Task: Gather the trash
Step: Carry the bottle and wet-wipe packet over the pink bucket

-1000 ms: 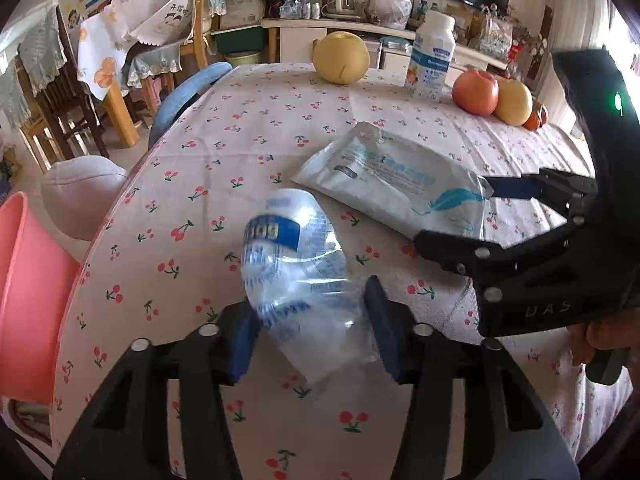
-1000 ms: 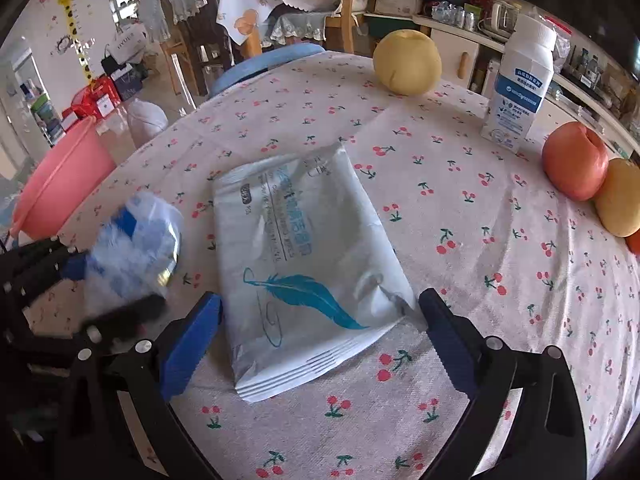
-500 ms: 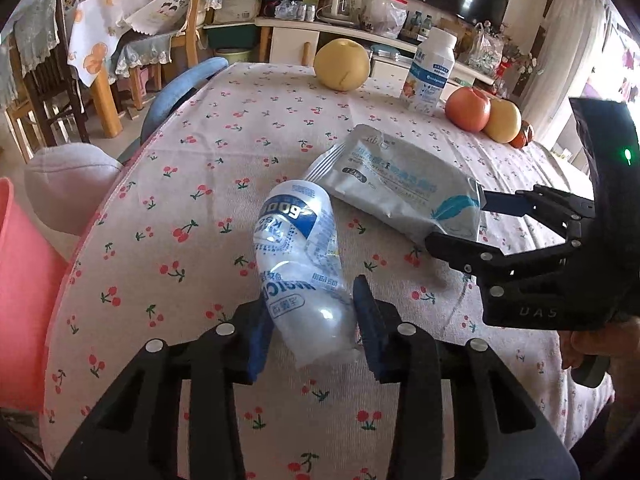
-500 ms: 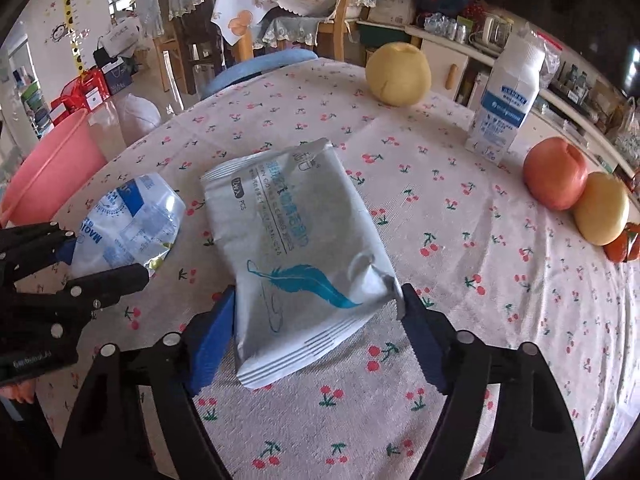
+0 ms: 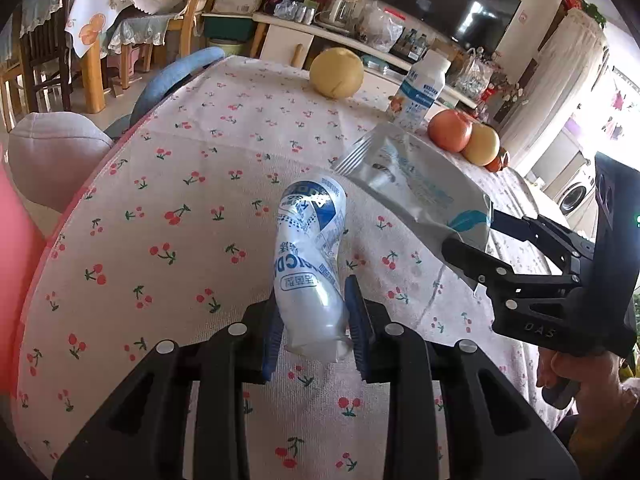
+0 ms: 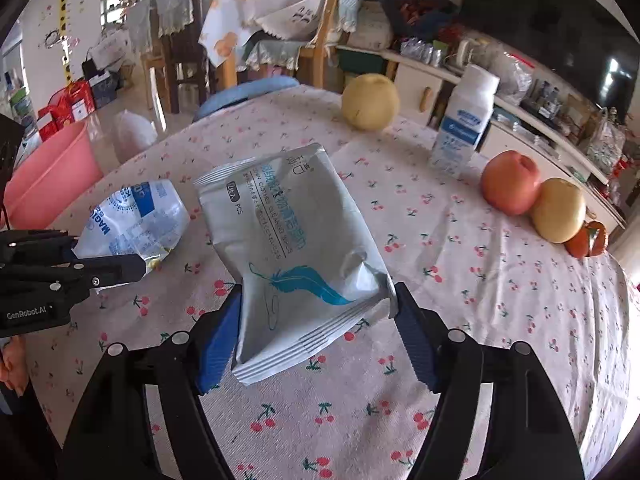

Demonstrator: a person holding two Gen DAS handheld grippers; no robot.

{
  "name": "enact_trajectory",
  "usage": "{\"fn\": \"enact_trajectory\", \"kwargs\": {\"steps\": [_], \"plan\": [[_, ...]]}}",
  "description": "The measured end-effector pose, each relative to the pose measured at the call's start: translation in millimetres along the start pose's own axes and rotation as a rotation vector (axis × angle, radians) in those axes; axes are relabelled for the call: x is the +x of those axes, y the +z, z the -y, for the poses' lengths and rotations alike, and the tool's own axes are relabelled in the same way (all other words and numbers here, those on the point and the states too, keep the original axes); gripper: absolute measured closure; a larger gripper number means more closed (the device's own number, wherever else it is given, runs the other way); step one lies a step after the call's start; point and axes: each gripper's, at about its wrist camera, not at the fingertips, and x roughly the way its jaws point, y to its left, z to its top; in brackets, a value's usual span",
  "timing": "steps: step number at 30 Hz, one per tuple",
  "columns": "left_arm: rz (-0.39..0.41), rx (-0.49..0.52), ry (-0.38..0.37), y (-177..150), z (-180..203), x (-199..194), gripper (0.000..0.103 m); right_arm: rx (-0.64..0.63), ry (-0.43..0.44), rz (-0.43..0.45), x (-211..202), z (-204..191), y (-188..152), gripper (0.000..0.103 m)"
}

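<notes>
Left wrist view: the left gripper (image 5: 314, 322) has just been closing, and its blue pads now pinch the lower end of a crumpled clear plastic wrapper with blue and white print (image 5: 310, 256), which stands up between the fingers, over a round table under a white cloth printed with red cherries (image 5: 168, 240). To the right, the right gripper (image 5: 474, 232), held by a hand (image 5: 580, 384), clamps one end of a flat silver-grey wipes packet with a teal feather mark (image 5: 416, 188); the packet's far end tilts upward. At the table's far side stand a large yellow round fruit (image 5: 337, 73), a white bottle with a blue label (image 5: 420, 90), and a red apple (image 5: 450, 131) touching a yellow apple (image 5: 482, 144). A pink plastic tub (image 5: 12, 248) shows at the left edge, beside the table.

Right wrist view: the right gripper (image 6: 316, 332) has just been closing too, and its blue pads press both side edges of the wipes packet (image 6: 292, 248), whose near end appears raised off the cloth. To the left, the left gripper (image 6: 100, 260) holds the crumpled wrapper (image 6: 132, 220), well apart from the pink tub (image 6: 52, 172) on the floor beyond the table edge. The yellow fruit (image 6: 370, 102), bottle (image 6: 466, 120), red apple (image 6: 510, 188) and yellow apple (image 6: 558, 210) line the far right of the table.
</notes>
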Motion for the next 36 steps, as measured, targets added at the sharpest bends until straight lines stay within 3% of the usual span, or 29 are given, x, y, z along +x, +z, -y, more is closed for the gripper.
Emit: {"fn": "enact_trajectory", "kwargs": {"steps": [9,20,36], "plan": [[0.089,-0.002,0.004,4,-9,-27,0.072,0.071,0.029,0.027,-17,-10,-5,0.030],[0.238,0.019,0.142,8,-34,-79,0.072,0.082,0.049,0.050,-36,-48,-1,0.030],[0.377,-0.115,0.332,3,-105,-139,0.072,-0.039,0.104,0.090,-49,-156,41,0.030]]}}
